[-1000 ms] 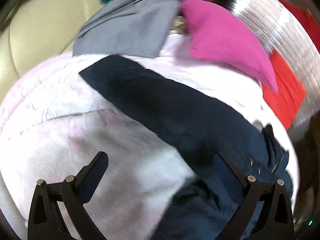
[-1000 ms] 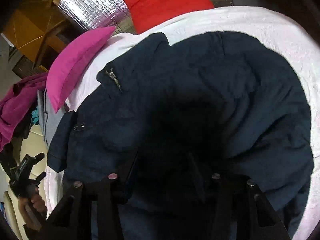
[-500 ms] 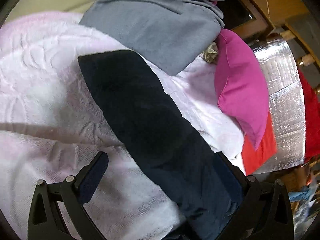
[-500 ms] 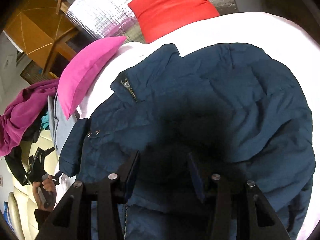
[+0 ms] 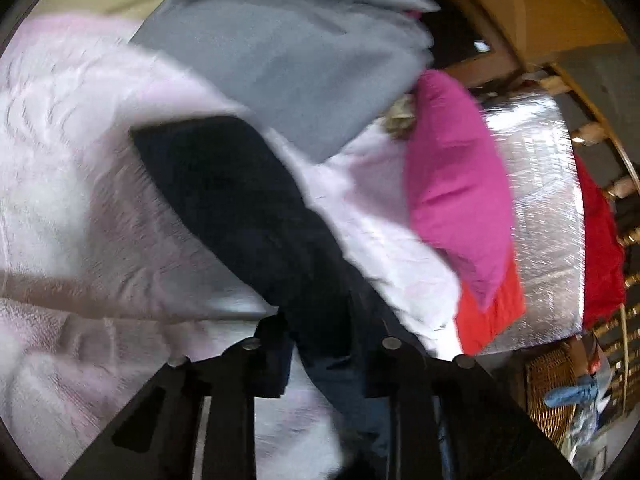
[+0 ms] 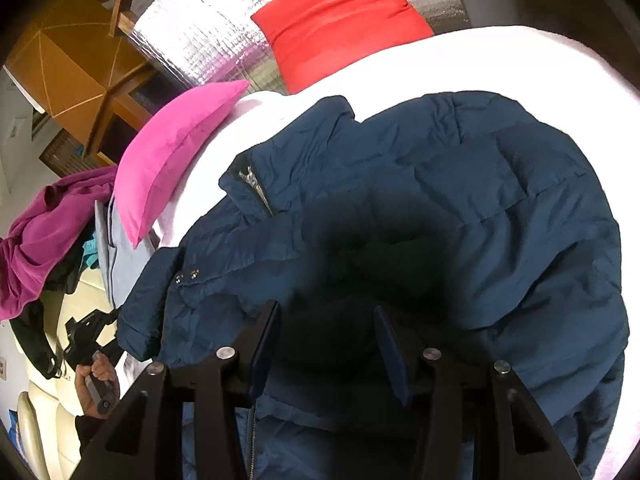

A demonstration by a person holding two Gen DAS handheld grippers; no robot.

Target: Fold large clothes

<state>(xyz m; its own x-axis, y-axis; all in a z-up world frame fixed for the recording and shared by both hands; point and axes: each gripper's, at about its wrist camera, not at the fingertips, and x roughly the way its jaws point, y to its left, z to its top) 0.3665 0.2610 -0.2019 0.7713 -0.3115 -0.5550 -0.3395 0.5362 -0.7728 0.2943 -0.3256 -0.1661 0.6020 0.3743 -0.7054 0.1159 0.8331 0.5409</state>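
left hand-held gripper (image 5: 324,344): black linkage, silver pivot screws | right hand-held gripper (image 6: 326,344): black, blue pads | sleeve (image 6: 86,428): dark

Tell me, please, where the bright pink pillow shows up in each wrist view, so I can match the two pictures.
Left wrist view: the pink pillow lies right of centre, between the grey garment and the silver foil sheet.
Right wrist view: the pink pillow lies upper left, at the bed's edge, left of the navy jacket.
Shared landmark: the silver foil sheet with the red cushion against it.
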